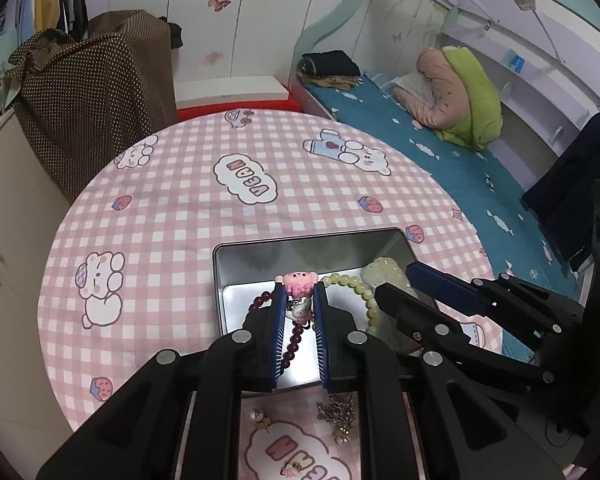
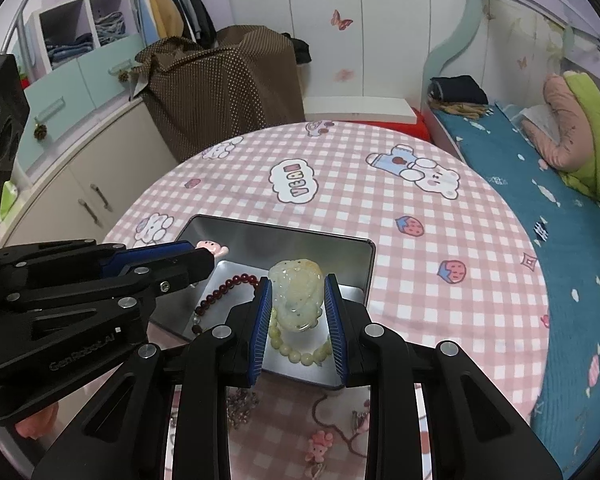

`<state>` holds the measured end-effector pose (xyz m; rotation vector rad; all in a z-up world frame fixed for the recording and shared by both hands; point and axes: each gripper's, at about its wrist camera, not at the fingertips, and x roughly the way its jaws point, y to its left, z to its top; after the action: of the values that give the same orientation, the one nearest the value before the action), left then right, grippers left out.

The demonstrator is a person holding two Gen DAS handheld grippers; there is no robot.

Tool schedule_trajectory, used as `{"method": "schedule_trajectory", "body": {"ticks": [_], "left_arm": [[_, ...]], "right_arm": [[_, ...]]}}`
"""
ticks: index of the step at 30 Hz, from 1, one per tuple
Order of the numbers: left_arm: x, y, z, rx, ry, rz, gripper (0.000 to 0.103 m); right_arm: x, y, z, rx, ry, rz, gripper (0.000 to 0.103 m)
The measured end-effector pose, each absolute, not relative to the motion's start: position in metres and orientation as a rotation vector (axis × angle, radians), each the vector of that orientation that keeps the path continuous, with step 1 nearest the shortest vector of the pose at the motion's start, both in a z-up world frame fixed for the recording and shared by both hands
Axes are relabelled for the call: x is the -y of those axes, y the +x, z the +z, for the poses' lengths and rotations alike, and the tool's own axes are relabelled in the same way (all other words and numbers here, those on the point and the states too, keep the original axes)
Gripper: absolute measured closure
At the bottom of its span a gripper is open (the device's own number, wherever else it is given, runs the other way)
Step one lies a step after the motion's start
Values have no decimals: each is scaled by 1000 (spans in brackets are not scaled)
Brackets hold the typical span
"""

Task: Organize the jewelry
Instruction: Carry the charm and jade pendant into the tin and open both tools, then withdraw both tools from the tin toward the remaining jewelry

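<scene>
Both grippers over open silver metal tin (image 1: 236, 264): left gripper (image 1: 299, 286) clenched on pink cartoon charm (image 1: 298, 282), right gripper (image 2: 297, 280) grasping pale-green jade pendant (image 2: 296, 296) w/ bead strand.

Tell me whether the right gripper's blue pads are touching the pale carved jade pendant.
Touching. In the right wrist view both blue pads press the sides of the pale carved jade pendant, with no gap visible on either side, above the silver metal tin.

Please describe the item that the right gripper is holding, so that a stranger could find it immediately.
On the round pink checked table stands an open metal tin. Above it, the right gripper clamps a pale yellow-green carved stone pendant. Unlike the bead bracelets below, it is one solid lump.
</scene>
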<state>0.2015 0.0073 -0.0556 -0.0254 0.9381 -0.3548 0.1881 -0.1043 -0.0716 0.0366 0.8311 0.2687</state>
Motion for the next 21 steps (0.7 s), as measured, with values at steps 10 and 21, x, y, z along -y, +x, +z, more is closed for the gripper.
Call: {"method": "schedule_trajectory", "body": {"ticks": [10,21], "left_arm": [[-7,207,-60,-958,-19,-341,90],[-15,202,-55,-944,-14,-263,52]], "right_arm": [[106,190,-67,-810,28,245,74],[124,182,-53,-758,29,158,39]]}}
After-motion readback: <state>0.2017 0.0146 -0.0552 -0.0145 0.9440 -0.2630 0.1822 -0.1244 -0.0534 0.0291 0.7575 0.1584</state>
